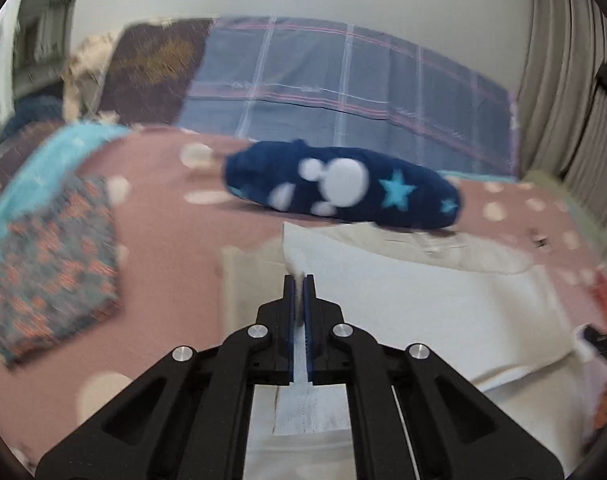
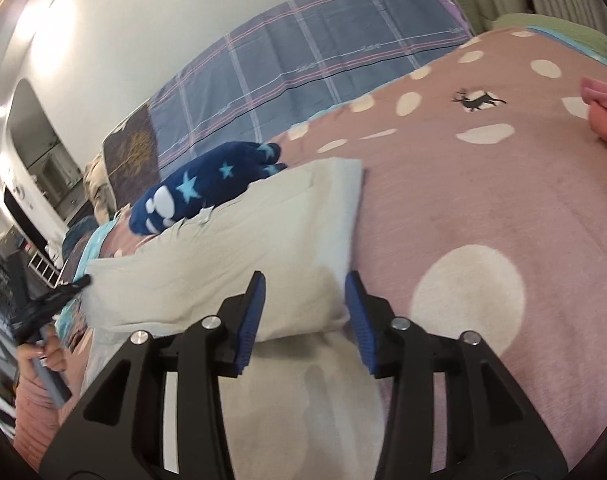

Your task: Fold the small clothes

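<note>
Left hand-held gripper (image 1: 299, 280) is hovering over the white garment (image 1: 403, 300), jaws pressed together, a thin strip of pale cloth showing in the slit; whether it is pinching that cloth is hard to tell. Right hand-held gripper (image 2: 305, 280) is standing spread, the white garment's folded corner lying between its blue pads (image 2: 252, 316), contact unclear. The garment is lying on the pink dotted bed (image 2: 503, 184). Just behind it a navy star-printed piece (image 1: 339, 184) is resting. Left of the garment, a blurred patterned cloth (image 1: 59, 264). The garment's near edge is hidden by gripper frames.
</note>
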Demonstrator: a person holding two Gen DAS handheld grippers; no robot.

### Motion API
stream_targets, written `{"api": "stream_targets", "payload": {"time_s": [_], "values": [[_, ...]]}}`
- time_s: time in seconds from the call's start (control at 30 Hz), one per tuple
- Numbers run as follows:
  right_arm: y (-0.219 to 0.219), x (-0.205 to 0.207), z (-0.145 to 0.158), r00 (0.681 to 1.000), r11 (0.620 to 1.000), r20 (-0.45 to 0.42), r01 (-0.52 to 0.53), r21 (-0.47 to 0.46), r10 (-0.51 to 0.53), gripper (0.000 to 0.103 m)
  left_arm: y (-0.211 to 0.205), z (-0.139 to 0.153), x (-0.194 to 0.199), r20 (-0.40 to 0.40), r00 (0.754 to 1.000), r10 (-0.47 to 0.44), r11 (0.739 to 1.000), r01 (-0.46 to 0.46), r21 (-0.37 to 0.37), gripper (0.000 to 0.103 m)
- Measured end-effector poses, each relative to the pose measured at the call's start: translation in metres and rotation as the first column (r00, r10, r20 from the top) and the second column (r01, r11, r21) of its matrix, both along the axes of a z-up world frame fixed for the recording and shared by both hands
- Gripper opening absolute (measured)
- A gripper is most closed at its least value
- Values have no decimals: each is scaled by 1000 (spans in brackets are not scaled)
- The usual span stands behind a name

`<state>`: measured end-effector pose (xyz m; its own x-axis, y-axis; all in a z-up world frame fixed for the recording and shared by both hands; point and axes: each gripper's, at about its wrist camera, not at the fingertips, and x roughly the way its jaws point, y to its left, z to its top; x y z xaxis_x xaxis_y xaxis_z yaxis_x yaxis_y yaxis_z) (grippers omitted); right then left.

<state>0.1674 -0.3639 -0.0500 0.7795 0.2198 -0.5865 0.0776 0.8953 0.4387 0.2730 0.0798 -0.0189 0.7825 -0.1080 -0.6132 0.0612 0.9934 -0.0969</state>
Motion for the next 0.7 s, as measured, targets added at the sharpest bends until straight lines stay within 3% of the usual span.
{"api": "stream_targets", "payload": {"time_s": [0.13,0.2,0.3,0.4,0.47,0.53,0.57,0.7], "values": [[10,6,-7,998,997,-54,-14,-74,10,45,13,-25,10,-88,992,91,995,-87,48,6],[15,9,-10,997,995,-73,-25,-93,19,46,10,-30,7,-89,988,128,990,-123,63,6],[18,11,-15,995,995,-91,-34,-94,25,46,-16,-22,-3,-56,998,36,999,-34,38,7],[20,12,-17,995,994,-100,-38,-107,27,46,-52,-21,-4,-55,995,-83,996,84,19,16],[19,11,-16,995,994,-95,-37,-102,27,47,-73,-37,1,-108,985,-132,990,135,26,20],[16,9,-14,996,996,-85,-29,-89,21,49,-88,-70,10,-187,974,-130,988,144,63,22],[13,8,-14,997,997,-81,-22,-77,16,49,-89,-75,11,-189,974,-126,987,142,74,22],[-7,21,-4,996,1000,-88,-8,30,11,49,-69,-73,10,-183,972,-149,988,140,-62,22]]}}
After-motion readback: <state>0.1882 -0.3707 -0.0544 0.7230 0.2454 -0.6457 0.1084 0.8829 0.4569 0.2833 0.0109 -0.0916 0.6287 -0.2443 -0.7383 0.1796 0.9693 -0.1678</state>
